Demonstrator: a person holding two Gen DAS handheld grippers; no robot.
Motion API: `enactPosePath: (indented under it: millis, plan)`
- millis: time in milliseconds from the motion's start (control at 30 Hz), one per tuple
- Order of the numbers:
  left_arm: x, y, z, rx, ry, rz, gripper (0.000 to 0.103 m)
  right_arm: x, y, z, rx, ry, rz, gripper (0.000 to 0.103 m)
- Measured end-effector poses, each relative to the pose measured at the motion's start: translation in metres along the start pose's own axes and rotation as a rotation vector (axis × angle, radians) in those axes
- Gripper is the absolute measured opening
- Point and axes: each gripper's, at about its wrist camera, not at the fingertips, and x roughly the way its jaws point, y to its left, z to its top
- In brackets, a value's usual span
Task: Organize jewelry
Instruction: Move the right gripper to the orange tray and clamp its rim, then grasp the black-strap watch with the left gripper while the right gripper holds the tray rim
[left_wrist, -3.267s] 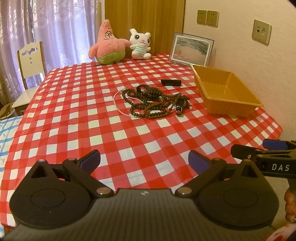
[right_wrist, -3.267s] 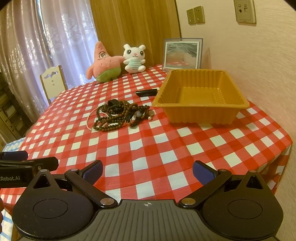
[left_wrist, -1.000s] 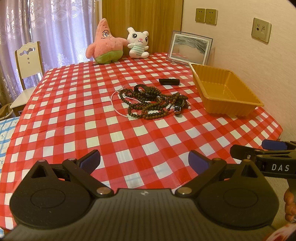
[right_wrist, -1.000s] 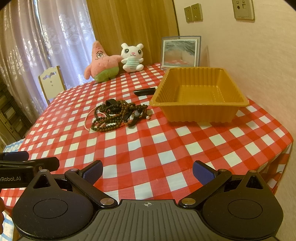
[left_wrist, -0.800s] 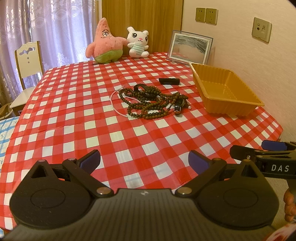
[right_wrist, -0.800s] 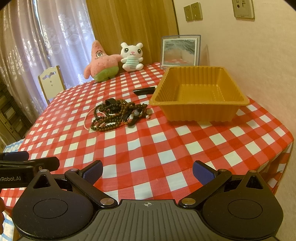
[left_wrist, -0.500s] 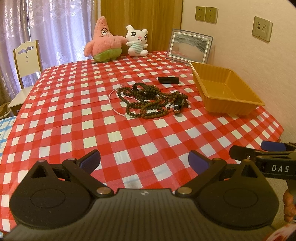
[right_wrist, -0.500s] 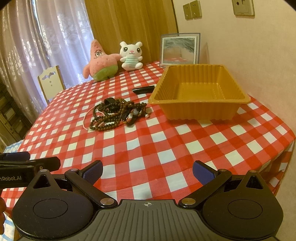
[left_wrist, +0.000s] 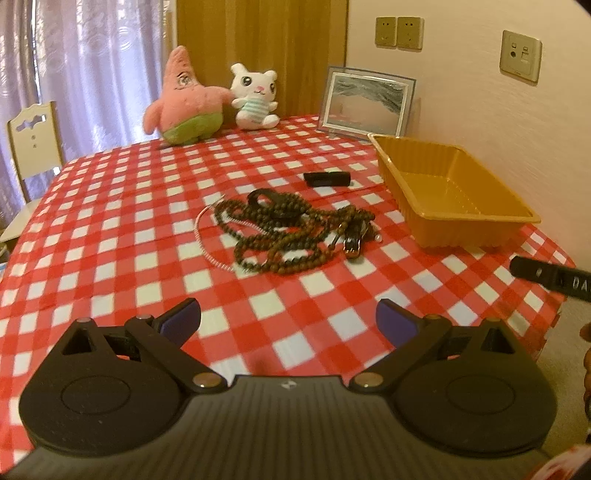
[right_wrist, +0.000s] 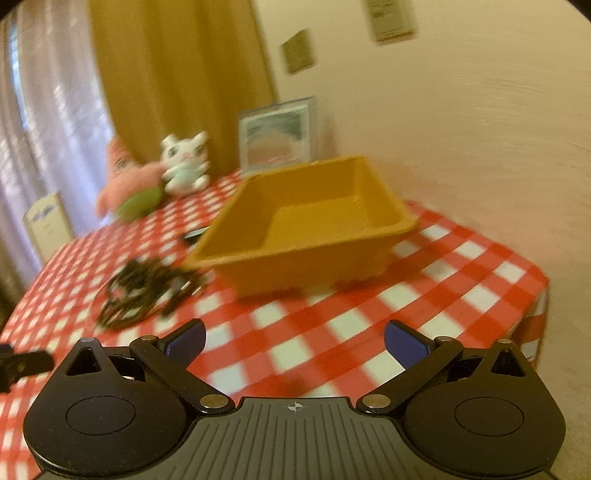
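Jewelry heap beside the yellow tray

Both tools, left (left_wrist: 288, 319) and right (right_wrist: 294, 339), gape wide, empty; tangled bead necklaces (left_wrist: 284, 232) lie left of the yellow tray (left_wrist: 454, 210) on the desk (left_wrist: 110, 229).

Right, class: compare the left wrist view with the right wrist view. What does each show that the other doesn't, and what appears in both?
Only the left wrist view shows the open left gripper, the pale thin necklace beside the beads, and the watch buckle sharply.

Only the right wrist view, which is blurred, shows the open right gripper and the tray's near wall.

Both show the bead pile, the orange tray, the plush toys, the picture frame and the checked tablecloth.
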Motion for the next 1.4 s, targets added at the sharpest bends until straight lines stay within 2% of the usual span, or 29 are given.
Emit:
enactPosePath:
  millis: [267,367,567,667,733,933,1167,1200,1267,1300,1400]
  plan:
    - [0.036,-0.003,0.017,0.015,0.0,-0.028,0.1,0.023,-0.031,0.022,0.084,-0.103,-0.096,0.097]
    - [0.046,-0.006,0.023,0.029,-0.003,-0.036,0.099,0.036,-0.041,0.028,0.125,-0.113,-0.138,0.094]
    - [0.066,-0.01,0.033,0.039,0.005,-0.05,0.099,0.057,-0.053,0.042,0.166,-0.134,-0.149,0.085]
    - [0.073,-0.01,0.036,0.037,0.009,-0.057,0.099,0.072,-0.055,0.051,0.174,-0.135,-0.145,0.077]
    - [0.077,-0.011,0.038,0.04,0.012,-0.059,0.099,0.081,-0.056,0.055,0.173,-0.124,-0.153,0.067]
    - [0.085,-0.011,0.04,0.039,0.018,-0.07,0.098,0.107,-0.065,0.055,0.188,-0.084,-0.16,0.051]
    - [0.091,-0.013,0.038,0.043,0.027,-0.079,0.097,0.12,-0.065,0.055,0.184,-0.067,-0.132,0.037]
    - [0.092,-0.014,0.038,0.043,0.026,-0.081,0.097,0.121,-0.064,0.055,0.177,-0.064,-0.127,0.032]
    - [0.092,-0.015,0.038,0.044,0.027,-0.083,0.097,0.121,-0.063,0.057,0.143,-0.068,-0.132,0.009]
    - [0.092,-0.015,0.038,0.045,0.027,-0.084,0.097,0.121,-0.063,0.057,0.134,-0.068,-0.12,0.006]
    - [0.091,-0.016,0.037,0.05,0.023,-0.088,0.097,0.119,-0.059,0.056,0.102,-0.072,-0.12,0.004]
